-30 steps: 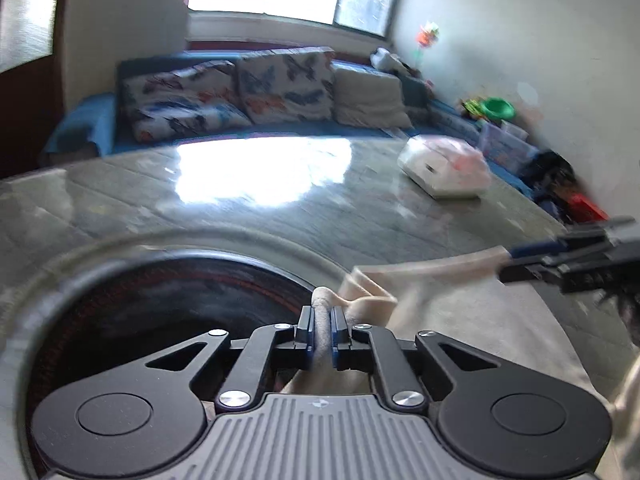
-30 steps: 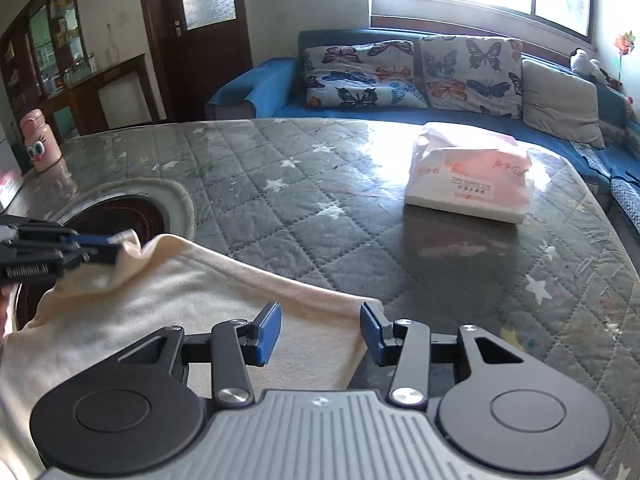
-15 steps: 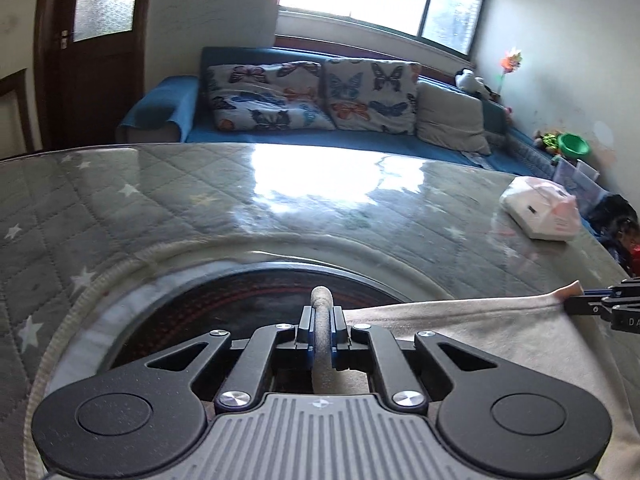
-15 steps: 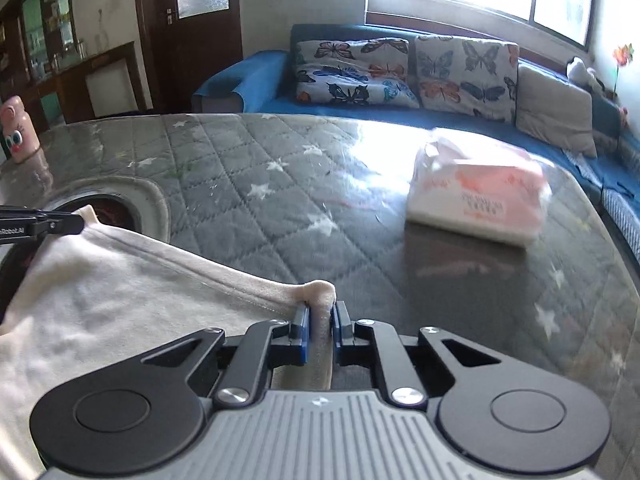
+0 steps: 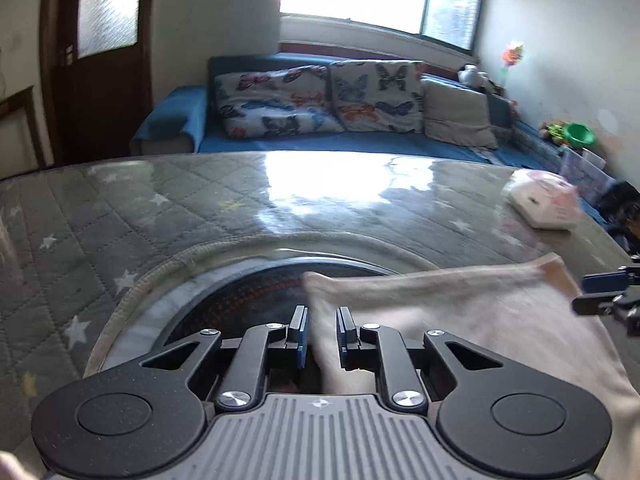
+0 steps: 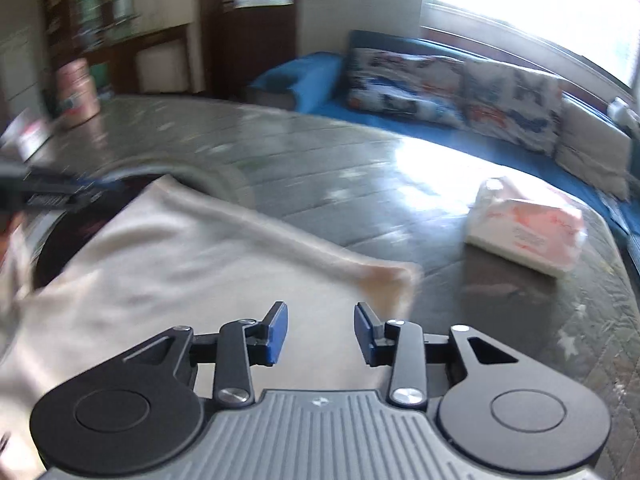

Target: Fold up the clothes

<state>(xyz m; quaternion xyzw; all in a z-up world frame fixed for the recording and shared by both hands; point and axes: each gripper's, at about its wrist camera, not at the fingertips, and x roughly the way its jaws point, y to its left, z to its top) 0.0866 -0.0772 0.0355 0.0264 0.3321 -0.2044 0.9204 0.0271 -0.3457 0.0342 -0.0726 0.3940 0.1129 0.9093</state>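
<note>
A cream garment [image 5: 460, 312] lies spread on the grey quilted table cover [image 5: 160, 208], its far edge over the round dark inset [image 5: 248, 292]. My left gripper [image 5: 322, 320] is open, and the garment's left edge runs loosely between its fingers. My right gripper [image 6: 321, 316] is open wide just above the garment [image 6: 180, 264], whose right corner [image 6: 400, 276] lies slightly ahead of the right finger. Each gripper shows at the edge of the other's view: the right gripper [image 5: 600, 292] and the left gripper [image 6: 52, 196].
A pack of tissues [image 6: 528, 232] sits on the table to the right, also the tissues [image 5: 544, 204] in the left wrist view. A pink bottle [image 6: 76, 92] stands at the far left. A blue sofa [image 5: 360, 144] with cushions lies beyond the table.
Both grippers were shut on the garment's top edge half a second ago; both have opened and let it go. The garment has dropped onto the table.
</note>
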